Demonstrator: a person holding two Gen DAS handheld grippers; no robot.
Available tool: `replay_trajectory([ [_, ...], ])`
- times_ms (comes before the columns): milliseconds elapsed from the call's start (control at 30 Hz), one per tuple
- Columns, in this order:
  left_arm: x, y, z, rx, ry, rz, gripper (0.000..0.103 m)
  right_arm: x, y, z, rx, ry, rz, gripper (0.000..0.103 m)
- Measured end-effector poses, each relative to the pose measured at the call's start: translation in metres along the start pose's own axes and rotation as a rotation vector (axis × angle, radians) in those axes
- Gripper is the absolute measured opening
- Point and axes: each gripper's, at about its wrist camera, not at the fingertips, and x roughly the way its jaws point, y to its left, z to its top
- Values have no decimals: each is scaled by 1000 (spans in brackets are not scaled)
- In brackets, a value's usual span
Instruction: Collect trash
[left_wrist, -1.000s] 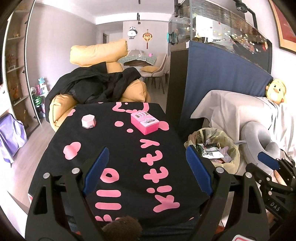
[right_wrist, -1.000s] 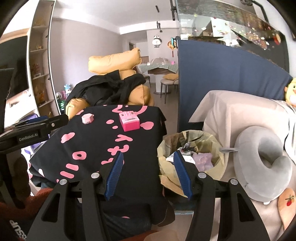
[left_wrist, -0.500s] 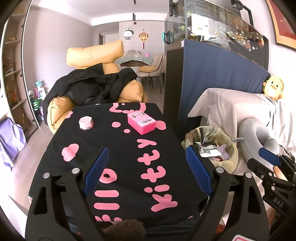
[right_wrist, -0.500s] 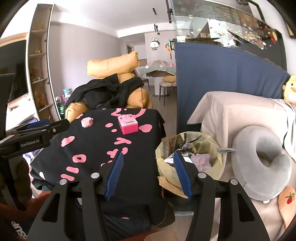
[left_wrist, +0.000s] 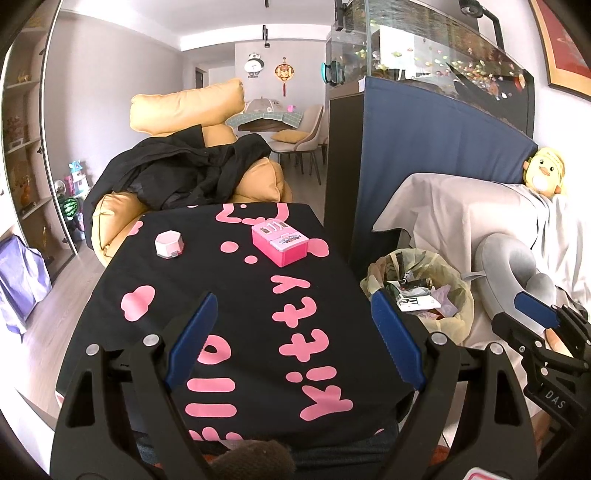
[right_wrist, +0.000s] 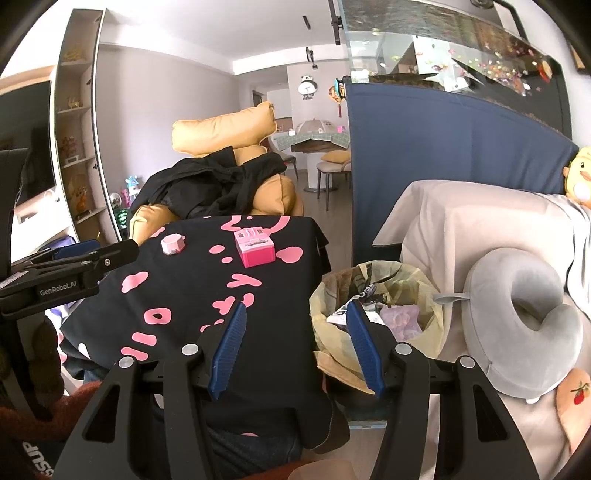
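Both tools wide apart, empty: left tool (left_wrist: 291, 339), right tool (right_wrist: 295, 347)

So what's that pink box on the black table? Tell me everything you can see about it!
The pink box is a small, bright pink block with a lighter pink lid and looks like plastic or card. The top has a little picture label and a row of small dark marks near the far edge; I can't read them. It looks shut and lies flat, turned a bit askew, on the far part of the black cloth with pink letters. Nothing else touches it; the little pale box sits apart on its left.
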Motion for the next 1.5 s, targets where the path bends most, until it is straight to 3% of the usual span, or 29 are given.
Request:
replay_trajectory([
  [1500,-1,-2,0,0,1,0,81,-1,1,-3,11,2,-2,54],
])
